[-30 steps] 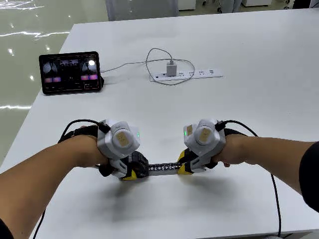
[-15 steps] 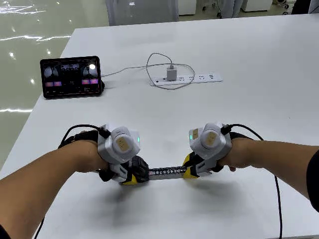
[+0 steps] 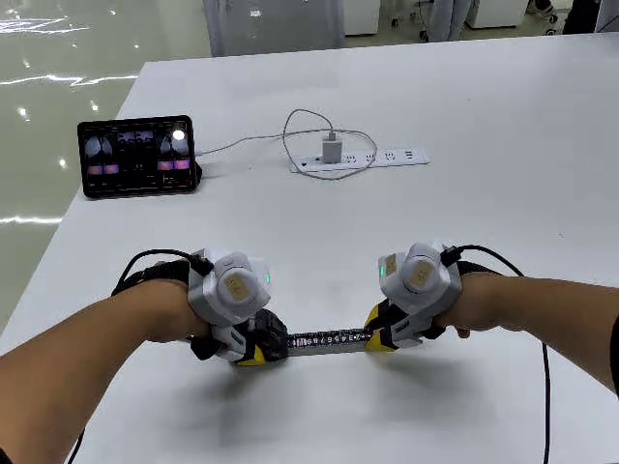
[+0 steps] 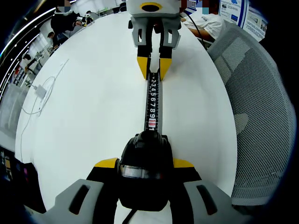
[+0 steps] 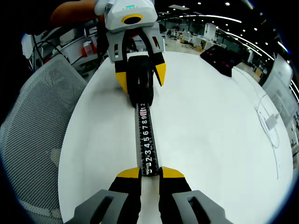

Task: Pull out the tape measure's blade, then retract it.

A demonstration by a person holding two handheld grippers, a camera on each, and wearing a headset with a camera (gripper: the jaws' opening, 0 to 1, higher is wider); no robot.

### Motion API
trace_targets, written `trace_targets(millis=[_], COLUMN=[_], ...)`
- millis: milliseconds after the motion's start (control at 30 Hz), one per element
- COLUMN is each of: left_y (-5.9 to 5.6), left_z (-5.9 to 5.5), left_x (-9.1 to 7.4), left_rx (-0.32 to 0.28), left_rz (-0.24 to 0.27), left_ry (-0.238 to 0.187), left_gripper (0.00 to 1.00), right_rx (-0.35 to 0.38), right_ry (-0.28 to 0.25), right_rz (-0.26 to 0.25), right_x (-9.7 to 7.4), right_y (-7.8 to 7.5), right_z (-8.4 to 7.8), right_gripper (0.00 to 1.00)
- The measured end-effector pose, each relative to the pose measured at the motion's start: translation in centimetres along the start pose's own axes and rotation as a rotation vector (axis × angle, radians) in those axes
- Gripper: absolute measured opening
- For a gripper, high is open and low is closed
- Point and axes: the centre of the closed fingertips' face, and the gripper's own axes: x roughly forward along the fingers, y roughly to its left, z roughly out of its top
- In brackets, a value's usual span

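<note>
Starting on the left: got the left gripper [image 3: 255, 346] clamped round the black tape measure case [image 3: 270, 334], down on the white table [image 3: 319, 242] right in front. Then a short run of blade [image 3: 329, 338] stretched flat across to the right gripper [image 3: 373, 338], pinched shut on the tip. Looks like mid-pull with only a bit out, which leaves the rest of the pull plus the whole retract. Can read 2 through 9 and a red 10 on the blade. Can't make out any brand on the case.
</note>
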Motion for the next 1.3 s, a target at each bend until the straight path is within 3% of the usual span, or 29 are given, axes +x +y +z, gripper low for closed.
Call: trace_targets(millis=[1300], left_y=[0.0], left_z=[-0.1], left_x=[0.0], left_rx=[0.000], left_rz=[0.005], left_ry=[-0.007], left_gripper=[0.36], right_rx=[0.020], right_ry=[0.019], right_rz=[-0.012], right_x=[-1.4], right_y=[-0.2], right_z=[-2.3], right_gripper=[0.10])
